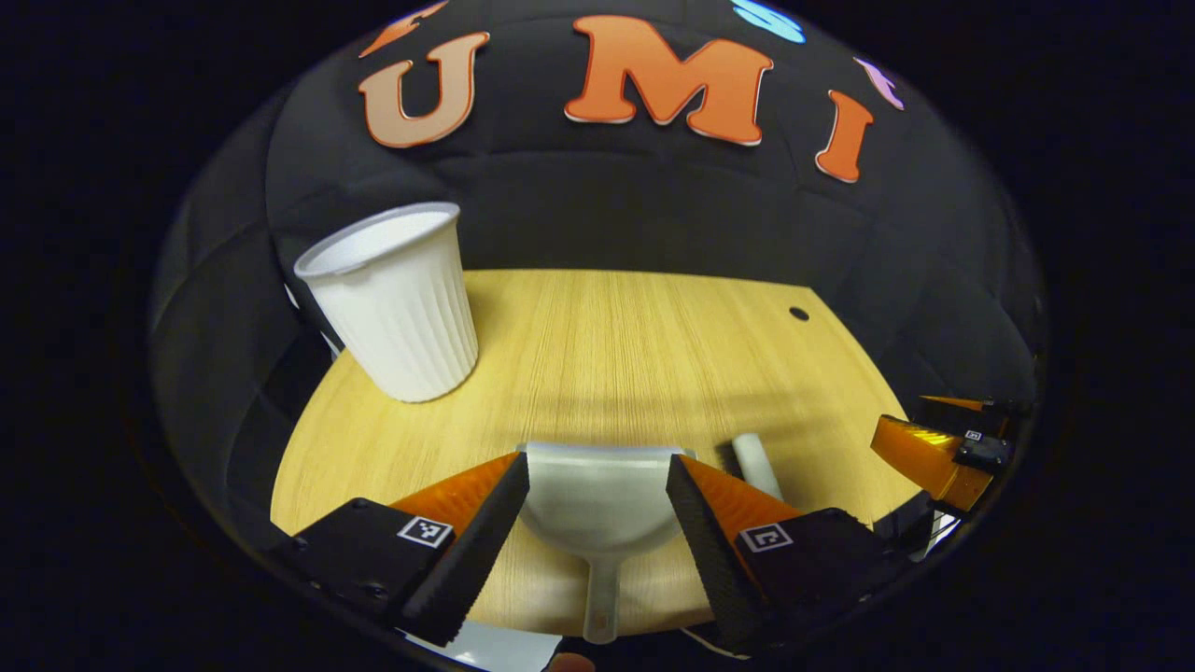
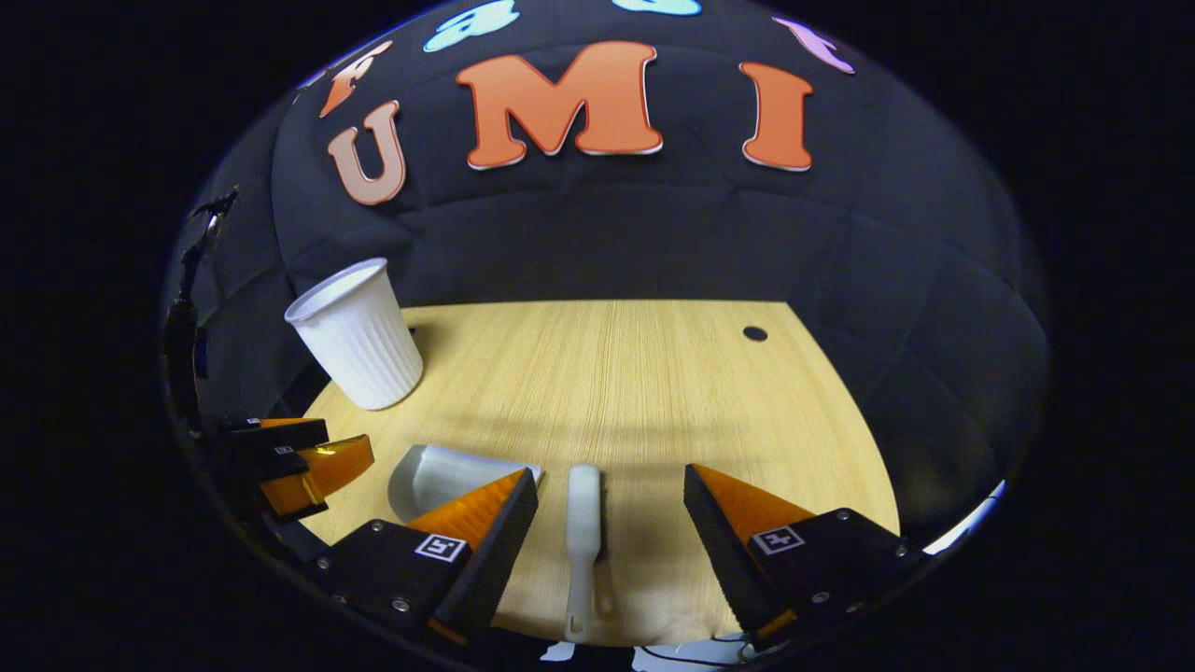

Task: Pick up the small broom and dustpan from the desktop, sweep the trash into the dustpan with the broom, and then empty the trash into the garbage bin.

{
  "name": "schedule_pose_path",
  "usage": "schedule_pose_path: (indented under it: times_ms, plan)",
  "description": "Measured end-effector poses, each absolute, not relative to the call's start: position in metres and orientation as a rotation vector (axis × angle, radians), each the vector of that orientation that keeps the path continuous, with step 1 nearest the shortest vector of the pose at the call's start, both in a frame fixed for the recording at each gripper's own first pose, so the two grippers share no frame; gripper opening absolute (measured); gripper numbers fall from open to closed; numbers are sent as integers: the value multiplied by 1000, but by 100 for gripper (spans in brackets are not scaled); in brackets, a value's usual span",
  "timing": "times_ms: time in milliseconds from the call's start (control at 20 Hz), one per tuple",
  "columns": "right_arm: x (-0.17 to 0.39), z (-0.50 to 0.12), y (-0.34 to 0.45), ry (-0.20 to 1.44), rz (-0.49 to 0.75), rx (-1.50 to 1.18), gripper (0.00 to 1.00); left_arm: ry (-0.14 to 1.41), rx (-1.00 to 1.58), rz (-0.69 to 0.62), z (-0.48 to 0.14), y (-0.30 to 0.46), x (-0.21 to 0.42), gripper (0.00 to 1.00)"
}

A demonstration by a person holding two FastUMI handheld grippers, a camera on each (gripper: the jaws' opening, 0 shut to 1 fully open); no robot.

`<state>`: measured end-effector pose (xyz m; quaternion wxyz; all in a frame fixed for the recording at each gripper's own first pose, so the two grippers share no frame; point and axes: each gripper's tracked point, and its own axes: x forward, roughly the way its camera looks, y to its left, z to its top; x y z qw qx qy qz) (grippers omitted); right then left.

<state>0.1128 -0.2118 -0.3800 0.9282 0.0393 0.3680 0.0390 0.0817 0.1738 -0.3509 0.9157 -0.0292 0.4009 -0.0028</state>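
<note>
Left gripper (image 1: 597, 509): jaws wide apart, holding nothing, hanging above the dustpan (image 1: 597, 499), which lies flat on the desk (image 1: 635, 345) between them, handle toward the camera. Right gripper (image 2: 611, 523): jaws also wide, empty, straddling the broom (image 2: 583, 523) lying on the desk just right of the dustpan. White ribbed bin (image 1: 397, 299) stands upright at the desk's far left.

White ribbed cup (image 1: 392, 303), white dustpan (image 1: 597, 504), white broom (image 2: 583, 532), pale wood-grain desktop (image 1: 635, 355)
</note>
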Motion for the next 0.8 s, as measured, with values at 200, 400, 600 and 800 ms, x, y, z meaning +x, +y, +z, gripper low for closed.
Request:
schedule_pose_path:
  times_ms: [200,400,600,800]
  plan:
    - [128,-333,-215,575,78,60,95,587,-43,24,-320,196,79,95]
    - [135,-297,-232,449,34,73,94,378,-22,64,-298,197,77,95]
    - [147,-251,-249,281,-27,72,94,204,-32,85,-288,199,84,93]
    - [142,-229,-254,208,-35,58,94,112,-25,74,-278,197,78,93]
